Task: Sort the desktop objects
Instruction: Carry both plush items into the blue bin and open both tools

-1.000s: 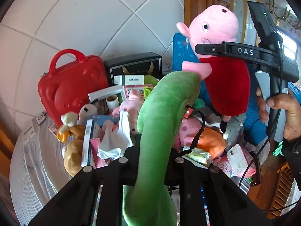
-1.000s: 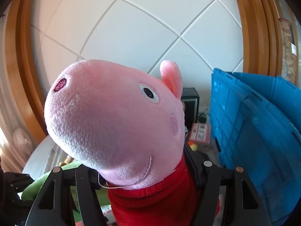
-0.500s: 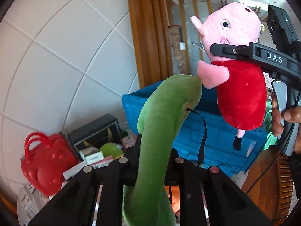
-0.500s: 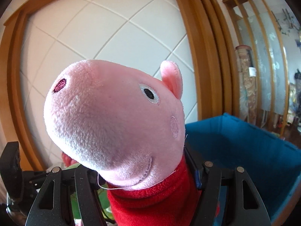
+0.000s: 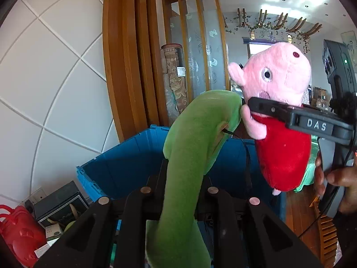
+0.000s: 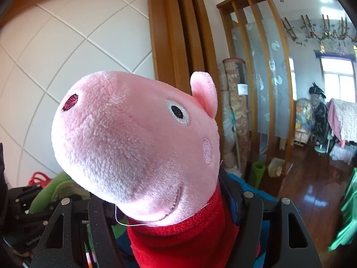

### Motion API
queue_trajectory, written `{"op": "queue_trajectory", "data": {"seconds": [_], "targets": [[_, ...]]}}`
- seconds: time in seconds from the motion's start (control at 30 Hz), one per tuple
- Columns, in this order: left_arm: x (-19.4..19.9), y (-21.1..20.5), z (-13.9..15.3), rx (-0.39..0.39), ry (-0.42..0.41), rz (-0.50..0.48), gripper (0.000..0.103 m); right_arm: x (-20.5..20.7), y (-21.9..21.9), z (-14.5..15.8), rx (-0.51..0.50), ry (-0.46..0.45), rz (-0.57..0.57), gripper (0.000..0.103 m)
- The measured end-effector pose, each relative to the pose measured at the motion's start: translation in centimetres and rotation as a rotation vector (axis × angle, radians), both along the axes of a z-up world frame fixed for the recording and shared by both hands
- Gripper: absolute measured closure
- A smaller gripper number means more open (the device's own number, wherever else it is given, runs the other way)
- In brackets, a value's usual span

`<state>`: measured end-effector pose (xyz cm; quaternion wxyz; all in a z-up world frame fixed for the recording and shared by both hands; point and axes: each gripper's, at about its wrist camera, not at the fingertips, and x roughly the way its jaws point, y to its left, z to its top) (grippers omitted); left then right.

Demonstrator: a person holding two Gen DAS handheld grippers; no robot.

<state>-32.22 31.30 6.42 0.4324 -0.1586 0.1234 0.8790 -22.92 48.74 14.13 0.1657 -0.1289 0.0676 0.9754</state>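
Open blue crate [image 5: 125, 169] below both toys, rim clear. Left gripper [image 5: 178, 192] clamps green plush [image 5: 194, 147]. Right gripper [image 6: 169, 221] jaws opening around pink pig plush [image 6: 138, 145], red-dressed, above crate.

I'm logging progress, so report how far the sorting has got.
Done: nothing visibly binned. In hand: the left claw clamps the long green plush; the right claw, opening, has the pink pig plush in red above the blue plastic crate. Left: the red plastic case, the black box.

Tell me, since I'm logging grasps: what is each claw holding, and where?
Left claw: green plush, mid-length. Right claw, opening: pink pig plush, at its red-clad body below the head.
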Motion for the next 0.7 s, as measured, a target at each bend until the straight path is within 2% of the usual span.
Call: {"op": "queue_trajectory", "data": {"seconds": [0.1,0.17,0.23,0.37,0.53,0.7], "targets": [[-1.0,2.2,0.0,-0.029,-0.008,0.063,0.064,0.1,1.0,-0.5,0.037,-0.030,-0.055,0.022],[-1.3,2.9,-0.1,-0.035,0.009,0.105,0.039,0.7,2.1,-0.5,0.019,-0.002,-0.051,0.008],[-1.1,2.5,-0.1,-0.024,0.025,0.136,0.031,1.6,2.3,-0.5,0.027,0.025,-0.060,0.005],[-0.3,1.6,-0.5,-0.023,0.029,0.176,0.030,3.2,2.3,-0.7,0.004,0.056,-0.031,0.003],[1.4,0.2,-1.4,-0.050,0.074,0.240,0.030,4.7,0.6,-1.9,-0.012,0.065,0.010,0.000],[3.3,-1.9,-2.6,-0.063,0.097,0.320,0.030,5.8,-1.3,-2.8,0.014,0.053,0.052,0.000]]}}
